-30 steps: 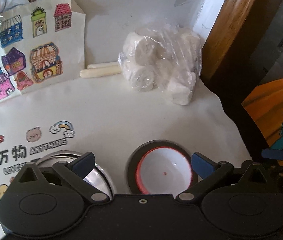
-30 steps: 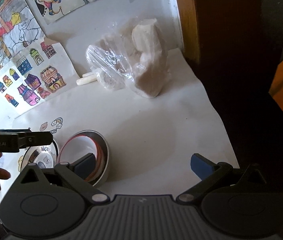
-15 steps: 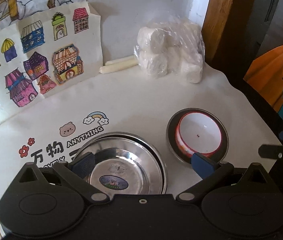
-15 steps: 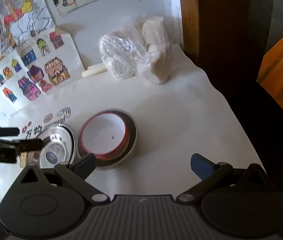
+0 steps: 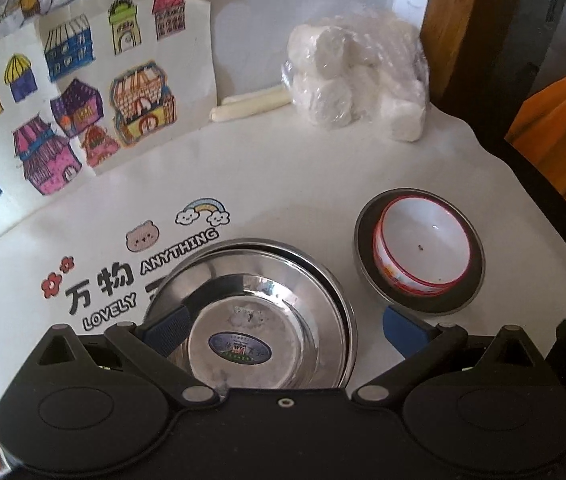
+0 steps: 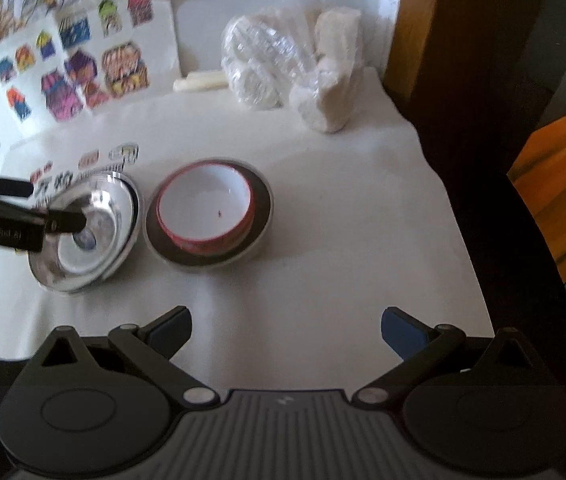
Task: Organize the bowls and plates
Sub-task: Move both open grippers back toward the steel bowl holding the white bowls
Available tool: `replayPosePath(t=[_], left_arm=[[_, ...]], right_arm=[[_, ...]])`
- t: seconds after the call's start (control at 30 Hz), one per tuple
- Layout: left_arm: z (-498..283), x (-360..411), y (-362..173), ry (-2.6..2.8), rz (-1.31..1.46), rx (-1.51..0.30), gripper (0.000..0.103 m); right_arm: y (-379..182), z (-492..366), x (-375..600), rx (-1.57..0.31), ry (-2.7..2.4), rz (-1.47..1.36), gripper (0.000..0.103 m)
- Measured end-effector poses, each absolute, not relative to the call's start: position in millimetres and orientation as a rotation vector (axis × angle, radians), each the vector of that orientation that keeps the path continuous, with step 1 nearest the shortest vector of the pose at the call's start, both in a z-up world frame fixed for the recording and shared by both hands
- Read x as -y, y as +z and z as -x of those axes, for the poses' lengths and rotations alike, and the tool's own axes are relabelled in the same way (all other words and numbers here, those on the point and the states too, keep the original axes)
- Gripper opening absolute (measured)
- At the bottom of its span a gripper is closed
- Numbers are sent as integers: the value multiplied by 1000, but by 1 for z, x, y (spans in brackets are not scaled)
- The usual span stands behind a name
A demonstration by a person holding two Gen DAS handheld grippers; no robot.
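1. Steel plates (image 5: 267, 320) lie on the white table cover (image 5: 283, 176), directly under and ahead of the left gripper (image 5: 283, 326); its left finger pad sits over the plate's inside and its right pad (image 5: 403, 330) over bare cover just beyond the rim, so the rim falls between the jaws.

2. Left gripper: jaws spread wide, nothing clamped. In the right wrist view the left gripper (image 6: 23, 216) reaches over the plates (image 6: 87, 232) from the left, its tip above the dish; I cannot tell whether it touches.

3. Right gripper (image 6: 285, 330): jaws spread wide, holding nothing, over bare cover. The white bowl with the red rim (image 6: 205, 210) lies ahead and to the left of it, apart from the fingers.

4. That bowl (image 5: 423, 250) sits inside a dark steel bowl (image 5: 367, 224), just right of the plates and not touching them. Being round, none of these has a long axis (any rim point would serve for a pinch).

5. Nearness: the left gripper is much nearer the plates; the nested bowls lie between the two grippers, about as reachable by either, in my judgement.

6. Count: two plates, going by a second rim showing behind the upper one; two bowls, one nested in the other; a bag of white rolls (image 5: 359, 80) at the back by the wall (not part of the job).
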State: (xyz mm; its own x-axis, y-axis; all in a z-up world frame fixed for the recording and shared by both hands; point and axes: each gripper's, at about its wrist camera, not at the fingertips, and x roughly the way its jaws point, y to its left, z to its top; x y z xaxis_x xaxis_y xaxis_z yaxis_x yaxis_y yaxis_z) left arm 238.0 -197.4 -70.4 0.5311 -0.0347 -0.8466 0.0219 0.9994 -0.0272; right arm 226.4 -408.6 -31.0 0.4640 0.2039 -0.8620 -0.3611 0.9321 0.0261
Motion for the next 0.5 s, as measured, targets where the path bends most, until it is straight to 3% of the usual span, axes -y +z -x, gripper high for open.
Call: replayPosePath(t=[0.5], left_arm=[[-301,232,-93,-74,-182,-1120,102]], right_arm=[[-60,-294,422,-1087,433,166,103]])
